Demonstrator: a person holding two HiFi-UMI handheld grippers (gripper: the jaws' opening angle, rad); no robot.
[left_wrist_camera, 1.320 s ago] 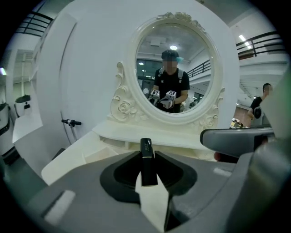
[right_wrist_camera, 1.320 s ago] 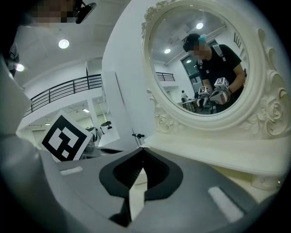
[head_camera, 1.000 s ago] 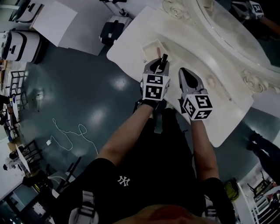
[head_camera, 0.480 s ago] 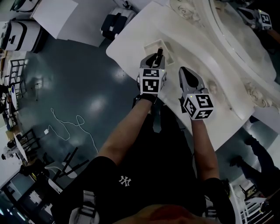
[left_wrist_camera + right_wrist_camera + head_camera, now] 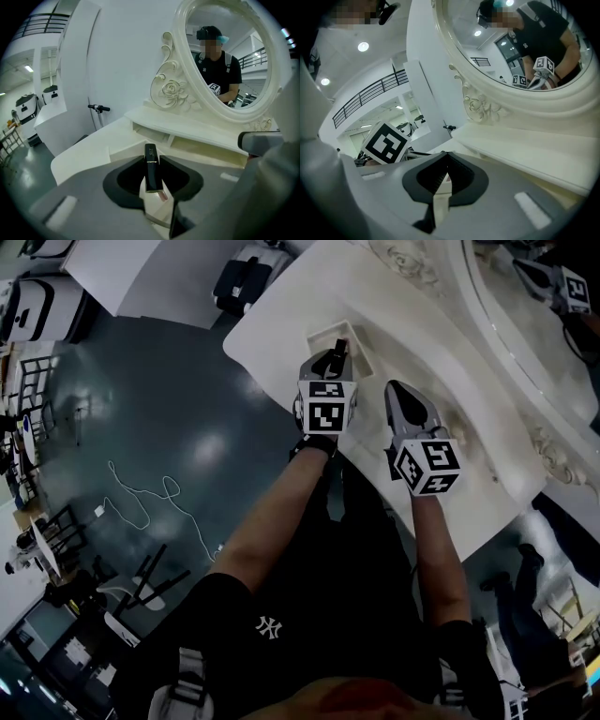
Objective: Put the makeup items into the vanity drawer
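Lipstick is pinched between the left gripper jaws, tube pointing forward. Over the last second that gripper has slid further out and left, so the tip now hangs right over the open drawer at the vanity's left end. Looks to me like the drop is basically lined up: lower it and let go. The right gripper sits just to its right above the white tabletop, jaws pressed together on nothing. There's an ornate oval mirror on the far side. Off left is glossy dark floor with a loose cable.
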